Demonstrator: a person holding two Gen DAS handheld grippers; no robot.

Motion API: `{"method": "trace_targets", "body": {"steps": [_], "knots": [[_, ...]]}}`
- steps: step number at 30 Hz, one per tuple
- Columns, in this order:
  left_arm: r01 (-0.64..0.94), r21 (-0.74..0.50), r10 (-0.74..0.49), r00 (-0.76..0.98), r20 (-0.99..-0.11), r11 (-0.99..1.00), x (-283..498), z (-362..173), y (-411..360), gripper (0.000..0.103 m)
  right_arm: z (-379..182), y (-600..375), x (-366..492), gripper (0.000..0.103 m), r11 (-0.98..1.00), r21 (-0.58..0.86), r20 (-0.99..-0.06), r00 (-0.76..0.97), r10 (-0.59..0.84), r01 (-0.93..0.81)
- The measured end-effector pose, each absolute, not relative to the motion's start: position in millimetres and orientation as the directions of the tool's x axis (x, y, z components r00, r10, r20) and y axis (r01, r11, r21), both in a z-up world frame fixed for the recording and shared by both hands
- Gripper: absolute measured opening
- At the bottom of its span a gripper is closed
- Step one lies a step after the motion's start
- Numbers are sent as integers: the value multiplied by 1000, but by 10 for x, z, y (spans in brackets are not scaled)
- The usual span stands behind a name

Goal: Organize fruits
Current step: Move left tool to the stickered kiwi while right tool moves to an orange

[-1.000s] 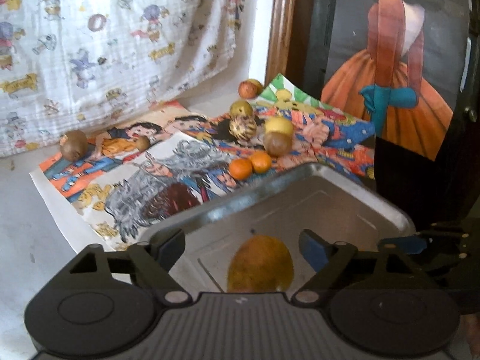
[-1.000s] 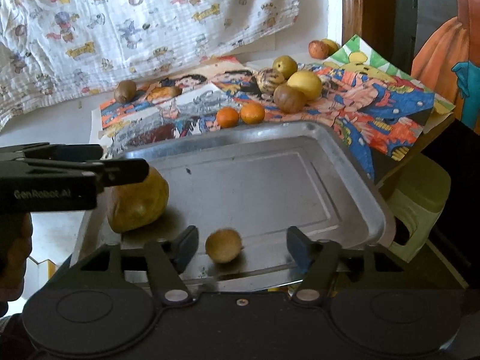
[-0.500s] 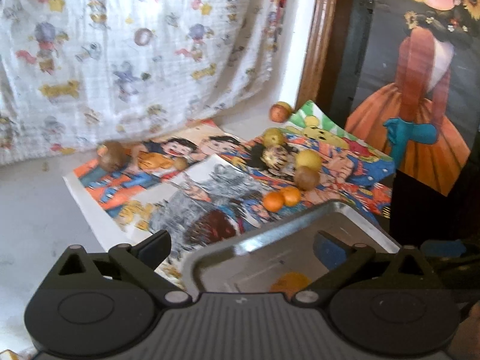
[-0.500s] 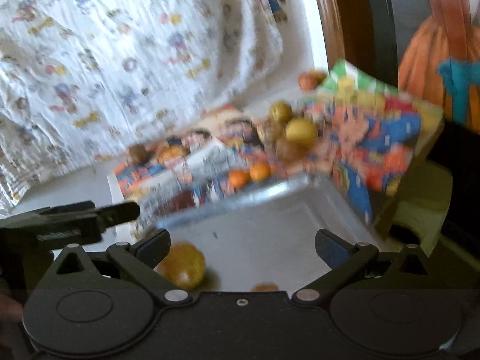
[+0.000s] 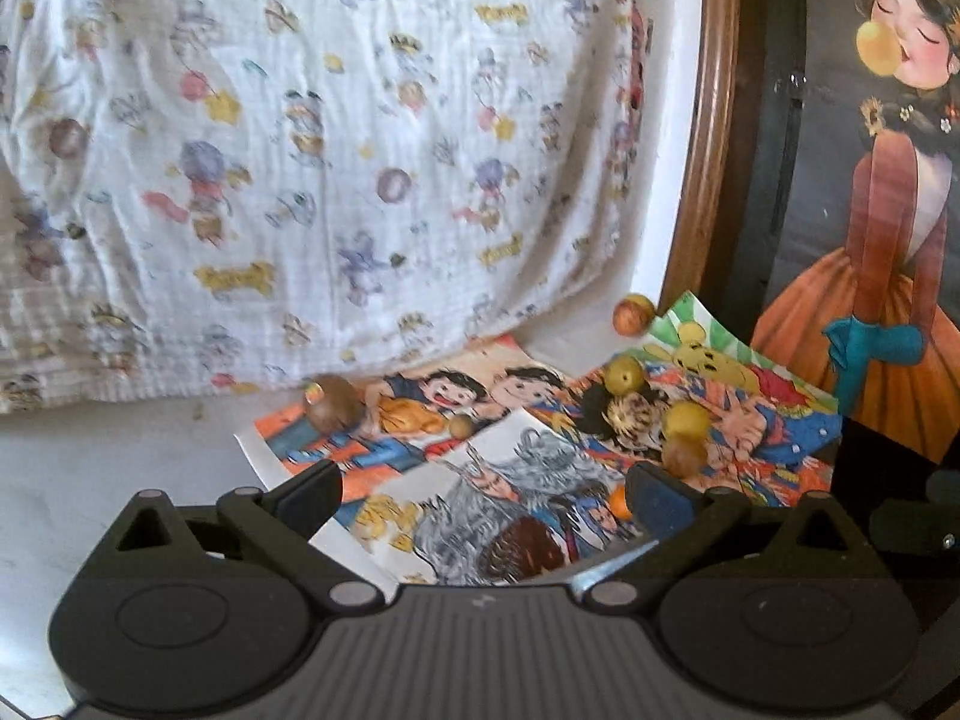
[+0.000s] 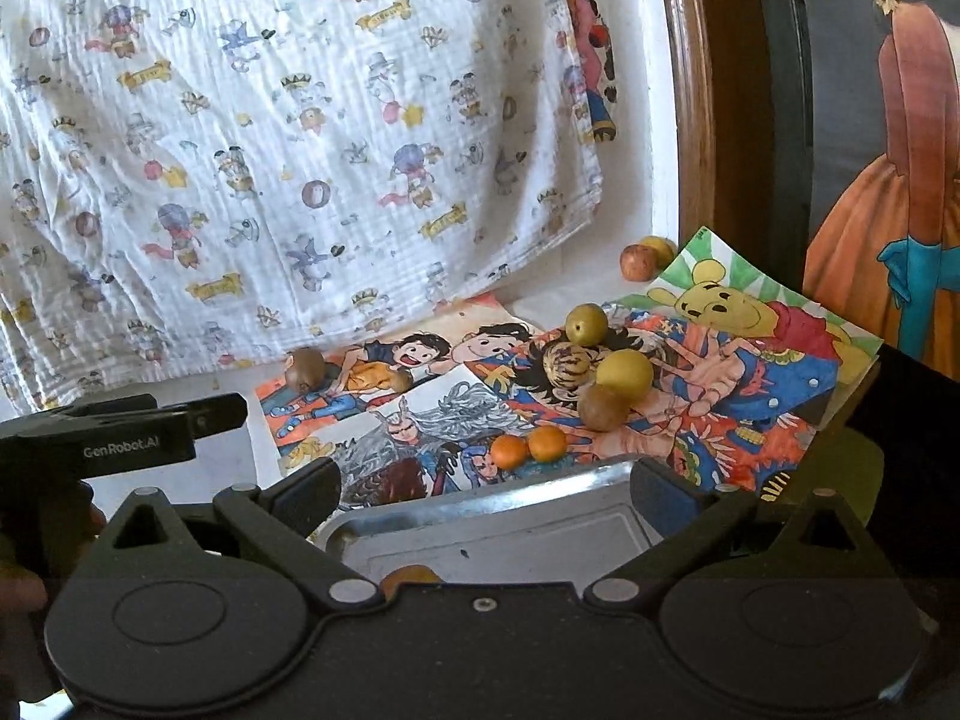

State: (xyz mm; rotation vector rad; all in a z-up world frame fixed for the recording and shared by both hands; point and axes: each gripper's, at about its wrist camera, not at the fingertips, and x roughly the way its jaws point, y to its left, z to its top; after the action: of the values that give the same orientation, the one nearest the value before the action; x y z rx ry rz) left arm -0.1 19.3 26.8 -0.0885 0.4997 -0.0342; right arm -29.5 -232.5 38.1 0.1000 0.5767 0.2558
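Note:
Several fruits lie on the cartoon posters (image 6: 420, 420): two oranges (image 6: 509, 451), a brown fruit (image 6: 602, 407), a yellow one (image 6: 624, 373), a striped one (image 6: 567, 367), a green one (image 6: 587, 324), an apple (image 6: 637, 261) and a brown round fruit (image 6: 305, 369). The metal tray (image 6: 480, 510) sits in front of them, with a yellow-orange fruit (image 6: 411, 573) showing at its near edge. My right gripper (image 6: 486, 489) hangs open above the tray, holding nothing. My left gripper (image 5: 483, 489) is open over the posters, with the tray rim (image 5: 606, 564) just below it.
A cartoon-printed cloth (image 6: 300, 150) hangs behind the posters. A wooden frame (image 6: 690, 120) and a painting of a girl in an orange dress (image 5: 870, 300) stand at the right. A green stool (image 6: 852, 468) sits past the posters' right edge.
Both grippers have lifted and tilted up from the tray, staying open. The large yellow fruit and small brown fruit in the tray have slipped almost out of sight beneath them.

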Motion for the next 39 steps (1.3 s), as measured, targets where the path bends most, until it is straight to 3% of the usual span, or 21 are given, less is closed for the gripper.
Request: {"method": "trace_targets", "body": {"steps": [13, 25, 39], "knots": [[-10, -89, -33, 885, -464, 996, 59, 287, 381, 103, 487, -2253, -205, 102, 965, 168, -503, 825, 258, -199], [-55, -51, 20, 851, -525, 997, 765, -121, 643, 103, 90, -2022, 430, 102, 951, 214, -586, 750, 308, -223], [-118, 20, 106, 796, -595, 993, 2113, -777, 986, 103, -576, -1811, 1410, 102, 951, 231, -709, 633, 309, -206]]}}
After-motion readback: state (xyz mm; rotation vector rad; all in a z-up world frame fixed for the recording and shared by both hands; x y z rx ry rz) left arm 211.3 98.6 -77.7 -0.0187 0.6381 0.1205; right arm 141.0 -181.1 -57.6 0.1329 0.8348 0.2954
